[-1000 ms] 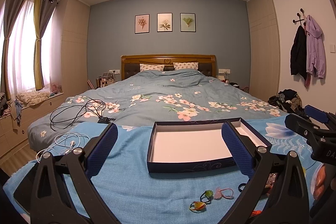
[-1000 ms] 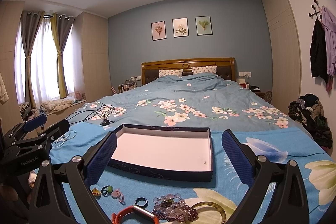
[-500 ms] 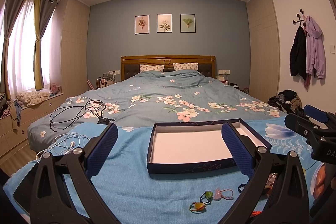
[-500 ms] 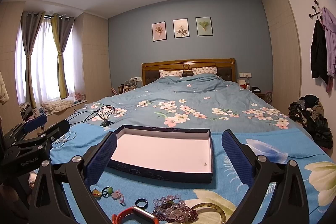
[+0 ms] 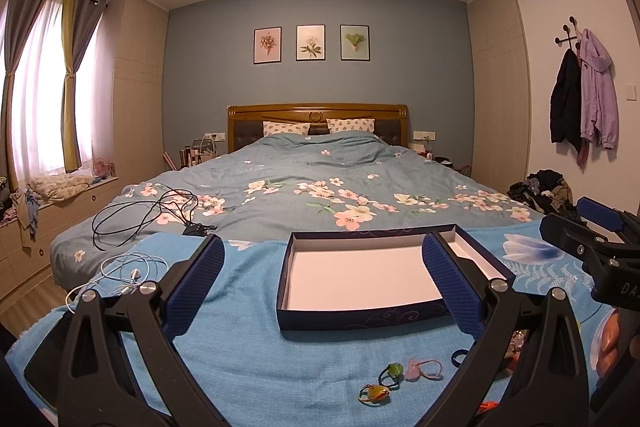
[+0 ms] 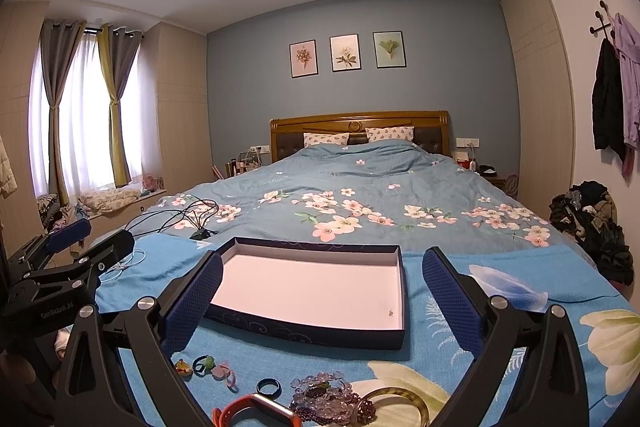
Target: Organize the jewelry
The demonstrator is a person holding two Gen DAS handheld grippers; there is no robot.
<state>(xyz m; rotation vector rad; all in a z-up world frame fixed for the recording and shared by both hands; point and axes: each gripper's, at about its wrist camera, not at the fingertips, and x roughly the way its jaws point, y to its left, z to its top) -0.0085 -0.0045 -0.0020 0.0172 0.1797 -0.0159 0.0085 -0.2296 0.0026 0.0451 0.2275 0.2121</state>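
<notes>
I hold both grippers spread and empty, left gripper (image 5: pixel 320 279) and right gripper (image 6: pixel 322 291), facing the box (image 6: pixel 312 333) at 12 o'clock; jewelry (image 6: pixel 320 397) waits on the bed at 6 o'clock, within easy reach

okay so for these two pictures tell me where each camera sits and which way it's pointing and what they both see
Left wrist: rides the left gripper, jaws open, low over the blue blanket, facing the headboard; the right gripper juts in at the right edge.
Right wrist: rides the right gripper, jaws open, facing the headboard from further right; the left gripper shows at the left edge.
Shared: the open box ahead, small hair ties and a dark ring in front, black cables.
</notes>
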